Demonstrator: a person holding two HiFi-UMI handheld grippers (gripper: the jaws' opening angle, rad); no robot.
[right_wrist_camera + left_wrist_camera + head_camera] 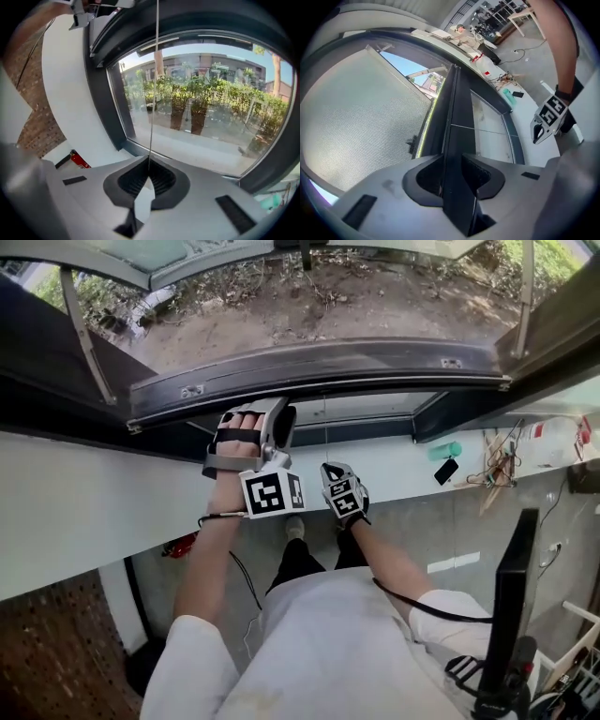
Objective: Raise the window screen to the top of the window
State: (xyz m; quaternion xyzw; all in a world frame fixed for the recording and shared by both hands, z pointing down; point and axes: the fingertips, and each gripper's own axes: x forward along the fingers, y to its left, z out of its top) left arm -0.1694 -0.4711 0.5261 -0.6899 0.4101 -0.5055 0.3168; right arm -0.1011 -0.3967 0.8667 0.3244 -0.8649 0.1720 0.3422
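Note:
The window screen's dark bottom bar (328, 367) curves across the open window, with grey mesh (361, 117) beside it in the left gripper view. My left gripper (277, 418) reaches up to that bar, and its jaws (452, 180) are shut on the bar's dark edge (457, 117). A thin cord (326, 432) hangs down from the bar to my right gripper (335, 472), lower and to the right over the white sill. In the right gripper view the cord (153, 93) runs straight into the right gripper (149, 180), whose jaws are shut on it.
A white sill (94, 493) runs below the window. On its right end lie a teal object (446, 450), a small black object (446, 471) and tangled wires (502, 465). A black stand (511, 596) rises at the right. A red object (78, 161) sits low by the wall.

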